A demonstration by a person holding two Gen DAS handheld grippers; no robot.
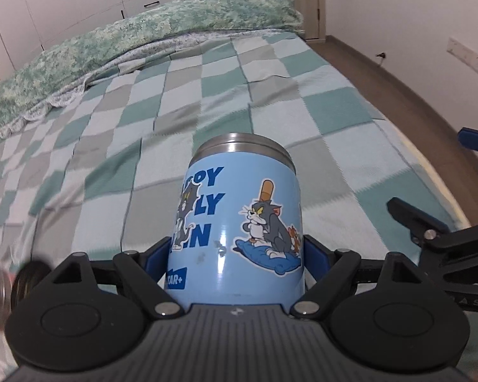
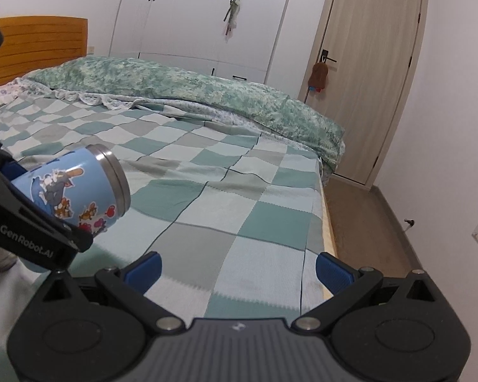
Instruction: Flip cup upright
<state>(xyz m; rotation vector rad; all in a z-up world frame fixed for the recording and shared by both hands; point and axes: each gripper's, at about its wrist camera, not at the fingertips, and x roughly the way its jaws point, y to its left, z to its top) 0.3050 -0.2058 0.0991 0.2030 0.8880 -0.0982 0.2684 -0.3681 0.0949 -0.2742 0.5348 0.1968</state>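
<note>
Blue-padded fingers (image 1: 157,259) of the left gripper (image 1: 235,264) are clenched on the cup (image 1: 239,219), one pad on each side of its lower body. The cup is held above the checked bed (image 1: 271,95), clear of the cover as far as the right wrist view shows, and tilted so that its steel end points up and away from the gripper.

To do this step well, I judge the wrist should roll slowly until the cup's axis stands straight over the bed, then lower it onto a flat patch of cover, away from the folds near the green quilt (image 1: 143,38). The bed is soft, so the base should settle squarely before the grip loosens, or the cup may tip. Which end is the mouth cannot be told from here.

The cup is a light-blue metal tumbler with cartoon cat-and-mouse stickers, dark-blue lettering and a brushed steel band (image 2: 113,178) at one end.

The right gripper (image 2: 237,269) hovers just beside the cup, on the side toward the bed's outer edge; its fingers (image 2: 145,270) are spread wide and grasp nothing.
</note>
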